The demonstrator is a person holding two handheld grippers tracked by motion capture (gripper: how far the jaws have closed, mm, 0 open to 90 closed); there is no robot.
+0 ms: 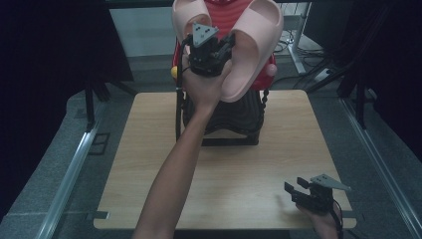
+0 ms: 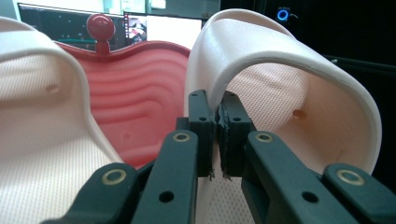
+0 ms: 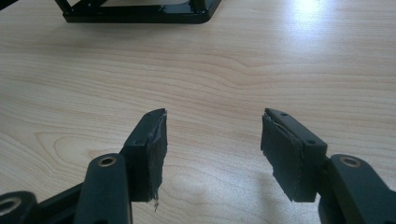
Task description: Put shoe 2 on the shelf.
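Surface: light wood-grain laminate table (image 1: 149, 164), matte, rounded corners. It sits on grey carpeted floor (image 1: 54, 174) with metal rails (image 1: 69, 174) running along both sides. Dark curtains around it; monitors visible in the background of the left gripper view.

At the far edge of the table: black metal-framed rack (image 1: 219, 124) with ribbed tiers, the upper one red plastic (image 2: 135, 107) with wavy ridges and a red ball knob (image 2: 101, 25).

Pink slippers: soft foam, smooth rounded straps, finely dimpled footbeds. Right-hand slipper (image 1: 251, 47) is held up in the air in front of the rack's red tier; the second slipper (image 1: 189, 17) sits beside it.

Left gripper (image 1: 211, 47): jaws nearly together, pinching the thin edge of that slipper's strap (image 2: 261, 51).

Right gripper (image 1: 296, 189): low over the table's near right corner, jaws well apart, nothing between the pads (image 3: 156, 149).
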